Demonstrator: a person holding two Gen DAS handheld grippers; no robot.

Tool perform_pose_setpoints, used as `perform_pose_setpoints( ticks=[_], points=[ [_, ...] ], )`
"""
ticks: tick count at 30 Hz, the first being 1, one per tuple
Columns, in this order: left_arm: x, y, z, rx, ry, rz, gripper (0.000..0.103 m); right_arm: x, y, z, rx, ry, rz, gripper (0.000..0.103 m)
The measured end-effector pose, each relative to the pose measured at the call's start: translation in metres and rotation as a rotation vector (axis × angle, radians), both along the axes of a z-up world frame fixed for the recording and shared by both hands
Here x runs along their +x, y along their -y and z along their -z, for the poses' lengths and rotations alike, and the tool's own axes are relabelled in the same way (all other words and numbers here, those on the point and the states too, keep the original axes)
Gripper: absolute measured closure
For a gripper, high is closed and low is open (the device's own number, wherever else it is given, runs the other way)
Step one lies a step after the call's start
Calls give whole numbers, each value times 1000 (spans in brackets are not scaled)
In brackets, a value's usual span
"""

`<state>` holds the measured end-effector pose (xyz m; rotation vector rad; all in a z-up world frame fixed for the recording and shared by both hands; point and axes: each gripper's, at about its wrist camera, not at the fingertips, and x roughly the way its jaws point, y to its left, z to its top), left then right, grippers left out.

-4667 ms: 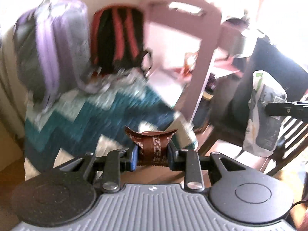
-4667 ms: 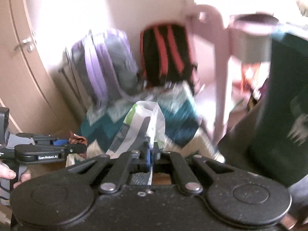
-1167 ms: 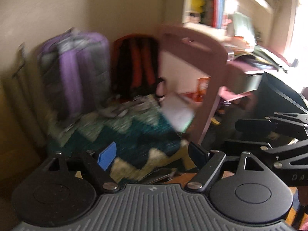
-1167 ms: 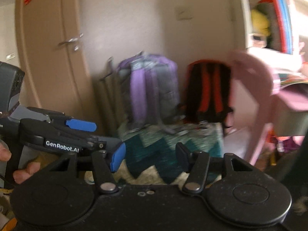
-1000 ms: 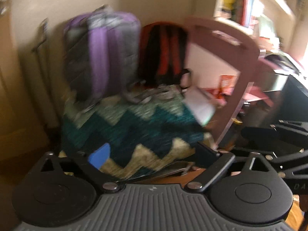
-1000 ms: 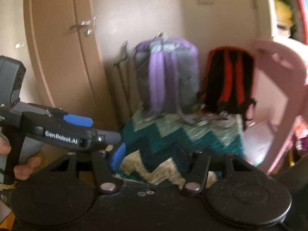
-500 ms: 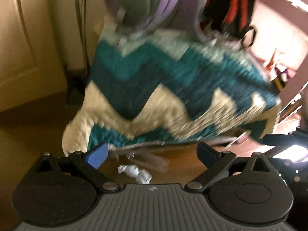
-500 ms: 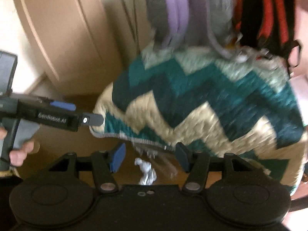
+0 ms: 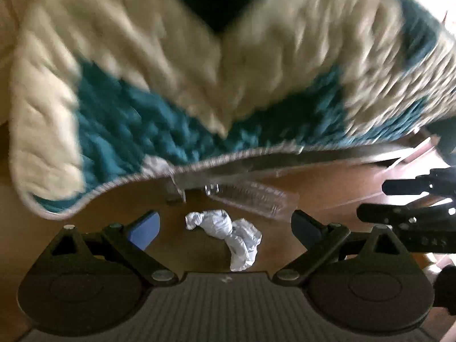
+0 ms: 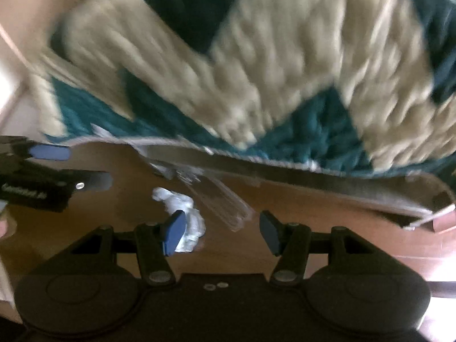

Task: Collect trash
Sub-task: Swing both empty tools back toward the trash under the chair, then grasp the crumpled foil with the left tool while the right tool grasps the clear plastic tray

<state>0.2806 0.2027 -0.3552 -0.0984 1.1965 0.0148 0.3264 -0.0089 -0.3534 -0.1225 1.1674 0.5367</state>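
Crumpled white paper (image 9: 228,235), low at frame centre, was framed by the spread, empty left gripper (image 9: 225,226); closing around it was judged next.

The left gripper (image 9: 225,229) is matte black plastic: two round, disc-like housings flank a grey ribbed centre plate, and angled link arms with silver pivot screws carry the fingers. One finger pad (image 9: 144,229) is bright blue; the other looks dark, perhaps only shadowed. The right gripper (image 10: 221,232) has the same black discs and silver-screwed linkages around a plain black centre with two small silver fasteners, and both its pads (image 10: 173,232) are blue. White lettering on the left gripper's side is too blurred to read.
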Motion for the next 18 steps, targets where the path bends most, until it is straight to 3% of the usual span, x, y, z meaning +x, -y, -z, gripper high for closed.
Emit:
perform_pose_setpoints(
  ticks=[2,9,18],
  points=[
    [2,4,24,3,-24,2,4,9,-2,27,-15,-28,27,46],
    [10,15,101,-14,-112,14,4,32,-7,100,23,-142,284,49],
    [24,9,167,-29,-177,6,4,50,-18,152,31,-212,354,50]
  ],
)
